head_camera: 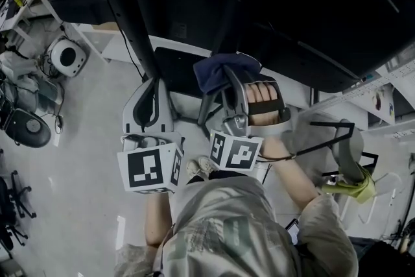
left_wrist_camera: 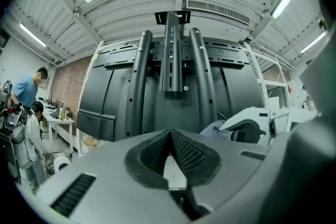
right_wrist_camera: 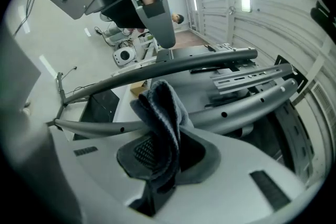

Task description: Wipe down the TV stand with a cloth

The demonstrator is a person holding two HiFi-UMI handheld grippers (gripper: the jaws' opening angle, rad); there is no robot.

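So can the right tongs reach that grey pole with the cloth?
Probably yes. The right tongs are shut on the blue cloth, and the stand's grey pole lies just beyond it, with nothing in between.

No words, numbers or brand names are showing legibly in any of the views. The left marker cube (head_camera: 150, 168) and the right marker cube (head_camera: 235, 151) are carrying only black-and-white square patterns, with no letters or digits among them. The pale print on the back of the person's shirt (head_camera: 228, 235) is coming through as blurred shapes that cannot be read. Small items on the shelf (head_camera: 382, 100) at the right edge of the head view are appearing too small and dim for any label to be made out.
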